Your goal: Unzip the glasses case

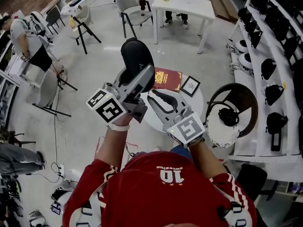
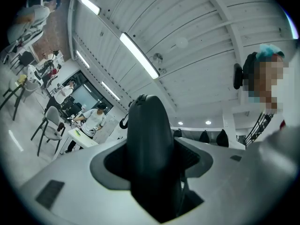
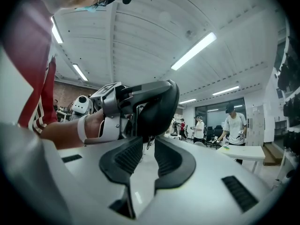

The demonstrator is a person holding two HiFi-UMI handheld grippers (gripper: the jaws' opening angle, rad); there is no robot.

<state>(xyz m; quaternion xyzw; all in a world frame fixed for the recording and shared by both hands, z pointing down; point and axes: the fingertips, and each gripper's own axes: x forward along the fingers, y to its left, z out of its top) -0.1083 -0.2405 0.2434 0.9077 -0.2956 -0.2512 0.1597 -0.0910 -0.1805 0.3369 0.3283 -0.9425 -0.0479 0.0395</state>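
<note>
**Left claw clamped on case, right claw empty**

Left claw (image 2: 152, 165): jaws set wide and pressed on the glasses case (image 1: 136, 55). In the left gripper view the black shell stands on edge between the pads and fills the gap. It rises past the tips towards the ceiling.

Case position: held up in the air, above and clear of the round white worktop (image 1: 199, 103). Its rounded end sticks out beyond the left claw. I can't tell from any view whether the zip is open or closed.

Right claw (image 3: 148, 149): jaws a narrow gap apart, nothing between the ribbed pads. It sits just beside the left claw, on the right in the head view. In the right gripper view its tips point at the underside of the case, near but not touching. A small dark piece (image 3: 149, 142) hangs from the case just above the tips. I can't say whether it is the zip pull.

Worktop: a red book (image 1: 166, 79) lies flat. A small framed picture (image 1: 190, 85) lies just beside it. Both sit beyond the claws and apart from them.
</note>
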